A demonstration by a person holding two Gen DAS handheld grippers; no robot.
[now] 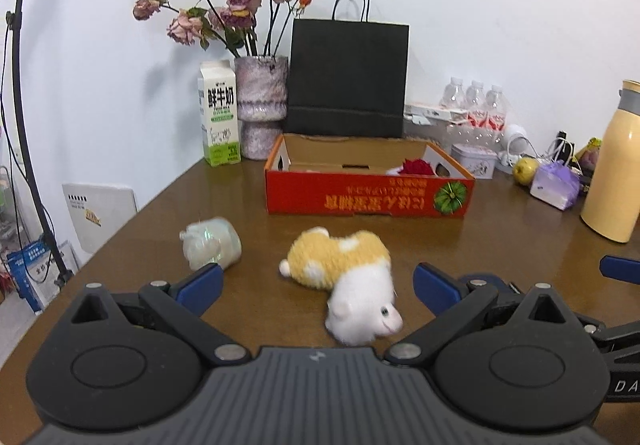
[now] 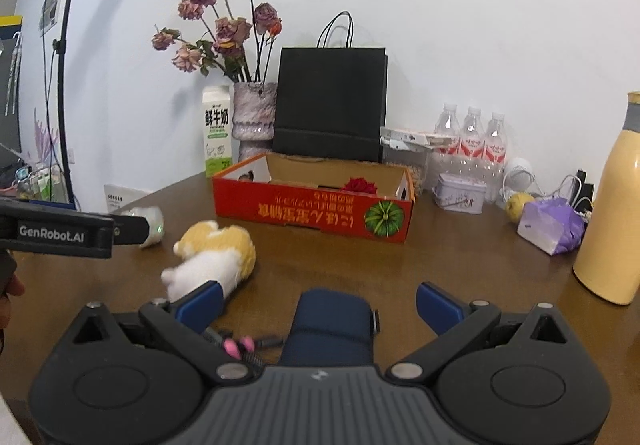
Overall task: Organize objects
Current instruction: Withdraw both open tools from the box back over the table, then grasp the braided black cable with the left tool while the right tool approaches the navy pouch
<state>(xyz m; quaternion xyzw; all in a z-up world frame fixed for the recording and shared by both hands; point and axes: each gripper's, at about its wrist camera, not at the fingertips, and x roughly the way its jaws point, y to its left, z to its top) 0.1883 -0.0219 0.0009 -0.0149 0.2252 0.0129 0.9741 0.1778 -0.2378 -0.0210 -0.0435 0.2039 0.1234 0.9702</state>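
Observation:
A yellow and white plush toy (image 1: 348, 277) lies on its side on the brown table (image 1: 256, 309), slightly blurred. It sits between the wide-apart fingers of my left gripper (image 1: 318, 285), which is open and not touching it. A pale greenish soft object (image 1: 210, 243) rests just beyond the left fingertip. My right gripper (image 2: 319, 304) is open too, with a navy blue pouch-like item (image 2: 332, 325) lying between its fingers. A small pink-tipped brush (image 2: 240, 345) lies by its left finger. The plush toy (image 2: 216, 257) is left of it. Farther back stands a red cardboard box (image 1: 368, 197) holding a red rose (image 1: 416, 167).
Along the wall stand a milk carton (image 1: 219, 113), a vase of dried roses (image 1: 261, 105), a black paper bag (image 1: 348, 81) and water bottles (image 1: 476, 105). At the right are a tin (image 2: 460, 193), a purple bag (image 2: 552, 225), a yellow fruit (image 2: 518, 205) and a yellow flask (image 2: 616, 213).

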